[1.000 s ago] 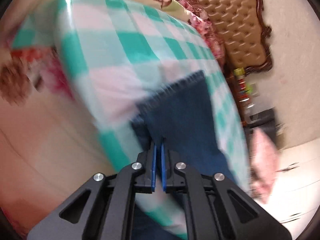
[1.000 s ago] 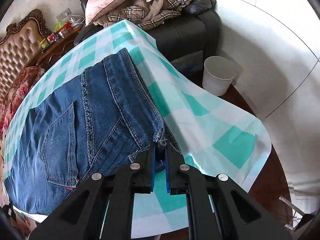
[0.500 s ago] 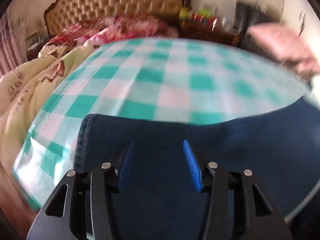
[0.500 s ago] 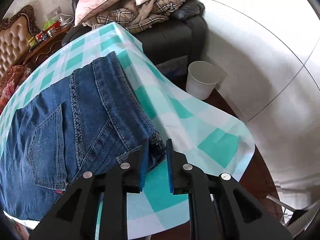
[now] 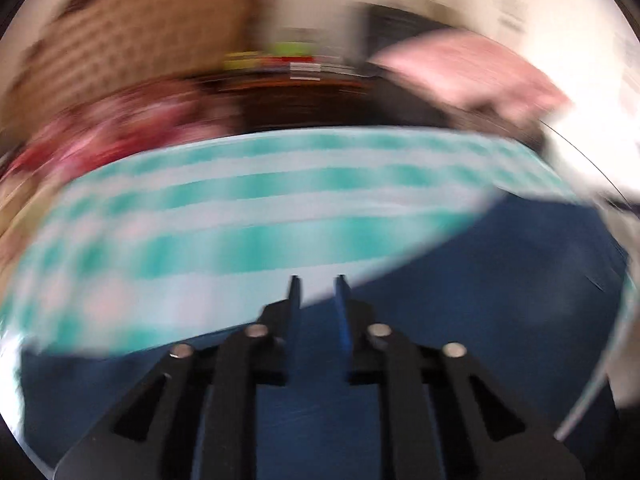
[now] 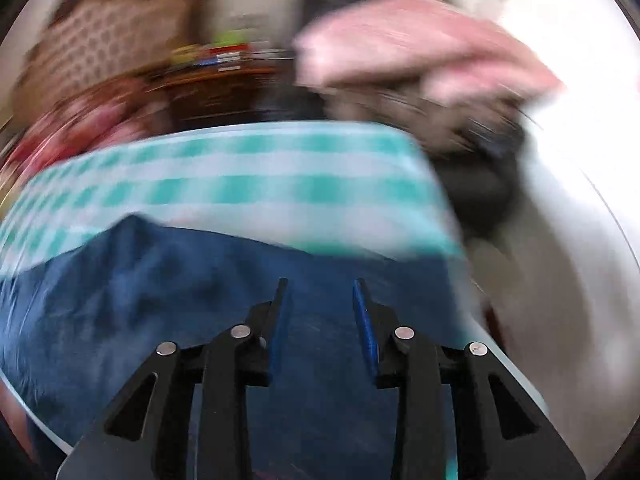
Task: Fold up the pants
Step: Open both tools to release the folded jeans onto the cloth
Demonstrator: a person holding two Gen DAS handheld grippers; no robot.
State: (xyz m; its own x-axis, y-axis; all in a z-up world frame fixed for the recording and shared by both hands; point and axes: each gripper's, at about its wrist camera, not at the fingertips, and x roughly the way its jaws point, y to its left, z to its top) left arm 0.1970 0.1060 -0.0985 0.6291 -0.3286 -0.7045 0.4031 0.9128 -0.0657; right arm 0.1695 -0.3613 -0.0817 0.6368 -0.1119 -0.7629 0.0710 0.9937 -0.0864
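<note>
Blurred green-checked tablecloth (image 5: 248, 216) fills both views, jeans (image 6: 168, 304) spread flat on it. Left gripper (image 5: 317, 280), jaws just narrowing to a slim gap with nothing between, hovers at the denim's edge. Right gripper (image 6: 319, 282), jaws just parting, empty, hangs over mid-denim. Only the right view shows dark bundled fabric (image 6: 460, 128) under the pink pillow (image 6: 408, 48).

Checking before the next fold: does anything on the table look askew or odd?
Nothing stands out. The jeans lie on the checked tablecloth, beneath both open grippers. Heavy blur hides finer detail.
</note>
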